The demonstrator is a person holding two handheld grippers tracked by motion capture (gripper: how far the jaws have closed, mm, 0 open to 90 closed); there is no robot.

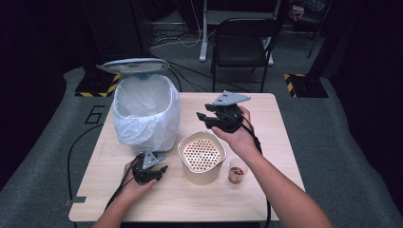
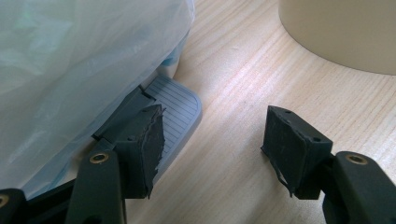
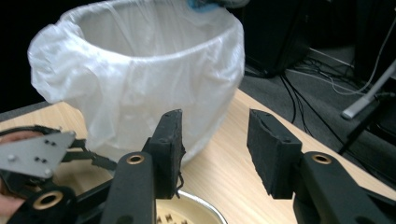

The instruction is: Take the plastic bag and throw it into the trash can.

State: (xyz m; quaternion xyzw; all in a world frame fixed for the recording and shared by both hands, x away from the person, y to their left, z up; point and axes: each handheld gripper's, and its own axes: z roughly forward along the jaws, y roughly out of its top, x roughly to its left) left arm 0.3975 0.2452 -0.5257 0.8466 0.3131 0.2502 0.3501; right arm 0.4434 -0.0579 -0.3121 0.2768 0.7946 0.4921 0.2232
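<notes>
L gripper (image 2: 210, 144) sat jaws wide over grey ribbed bin pedal (image 2: 180, 105); stiff, wanted a firm press. R gripper (image 3: 215, 140), jaws wide & empty, hovered at 12 o'clock of cream perforated-lid pot (image 1: 202, 156); prob light, rim grip.

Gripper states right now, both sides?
Left gripper: open, empty, beside the bin pedal.
Right gripper: open, empty, raised above the container.
</notes>
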